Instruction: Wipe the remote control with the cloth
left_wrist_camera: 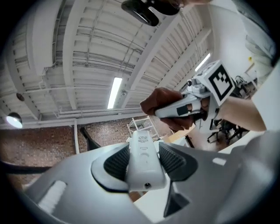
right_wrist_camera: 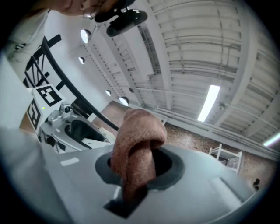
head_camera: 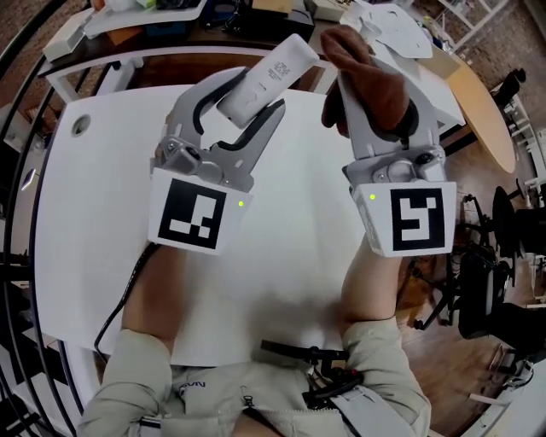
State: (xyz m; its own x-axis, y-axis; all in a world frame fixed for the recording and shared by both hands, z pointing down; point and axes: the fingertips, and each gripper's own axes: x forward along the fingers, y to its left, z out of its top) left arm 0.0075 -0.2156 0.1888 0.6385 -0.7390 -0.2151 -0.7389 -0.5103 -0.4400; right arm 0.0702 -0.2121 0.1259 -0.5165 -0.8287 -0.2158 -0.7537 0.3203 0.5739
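My left gripper (head_camera: pixel 243 90) is shut on a white remote control (head_camera: pixel 266 75), held up over the white table (head_camera: pixel 102 188) with its far end pointing up and right. In the left gripper view the remote (left_wrist_camera: pixel 143 158) sits clamped between both dark pads (left_wrist_camera: pixel 114 162). My right gripper (head_camera: pixel 368 81) is shut on a brown cloth (head_camera: pixel 368 75), bunched and folded over the jaws. The cloth (right_wrist_camera: pixel 134 151) fills the gap in the right gripper view. The cloth hangs just right of the remote's tip, with a small gap between them. Both grippers point slightly upward.
Clutter of papers and boxes (head_camera: pixel 384 26) lies on a dark desk beyond the table's far edge. A round wooden table (head_camera: pixel 479 107) and office chairs (head_camera: pixel 499 290) stand to the right. A grommet hole (head_camera: pixel 79 125) is at the table's left.
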